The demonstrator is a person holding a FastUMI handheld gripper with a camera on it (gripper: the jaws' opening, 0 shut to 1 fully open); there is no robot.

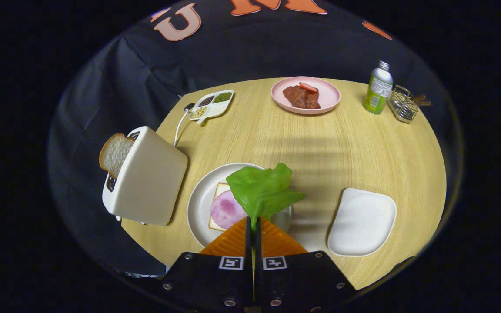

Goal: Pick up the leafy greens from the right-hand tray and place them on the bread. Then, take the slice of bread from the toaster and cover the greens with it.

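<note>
My gripper (253, 226) is shut on the stem end of a green lettuce leaf (262, 189), which hangs above the round white plate (198, 204). On that plate lies a bread slice (221, 191) topped with a pink ham round (225, 209); the leaf hides their right part. Left of the plate stands a cream toaster (148, 178) with a slice of bread (113, 153) sticking out of its slot. To the right of the fingers lies the white tray (362, 221), with nothing on it.
At the far side of the wooden table (276, 139) sit a pink plate (326, 102) with brown meat and a red piece, a divided dish of seeds (211, 105), a green-labelled bottle (378, 89) and a wire basket (402, 104). The toaster's white cord (180, 124) runs back.
</note>
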